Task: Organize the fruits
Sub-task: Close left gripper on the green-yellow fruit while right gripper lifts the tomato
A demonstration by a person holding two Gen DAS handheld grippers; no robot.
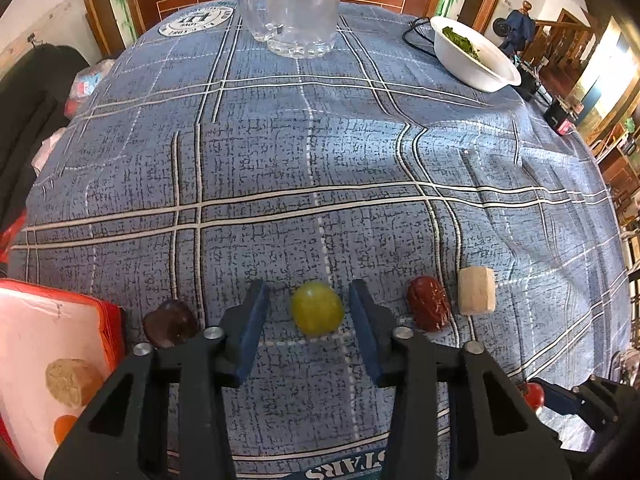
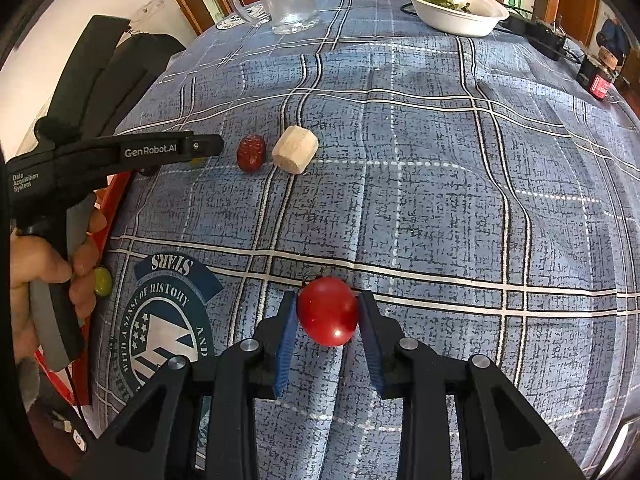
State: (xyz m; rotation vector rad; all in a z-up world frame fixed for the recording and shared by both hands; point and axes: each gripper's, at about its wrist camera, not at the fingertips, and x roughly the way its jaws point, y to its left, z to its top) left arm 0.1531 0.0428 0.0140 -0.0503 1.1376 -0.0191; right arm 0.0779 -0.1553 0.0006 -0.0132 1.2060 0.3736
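Left gripper (image 1: 308,304) straddles the round green grape (image 1: 317,309) on the blue plaid tablecloth (image 1: 320,168), pads just clear, unclenched. Right gripper (image 2: 328,312) clenched on the glossy red cherry tomato (image 2: 328,312).

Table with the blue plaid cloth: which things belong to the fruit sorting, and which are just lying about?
Job: round green grape, round red cherry tomato, wrinkled red date, dark brown fruit, pale cylinder piece, red-rimmed tray.
Lying about: clear glass mug, white bowl of greens.
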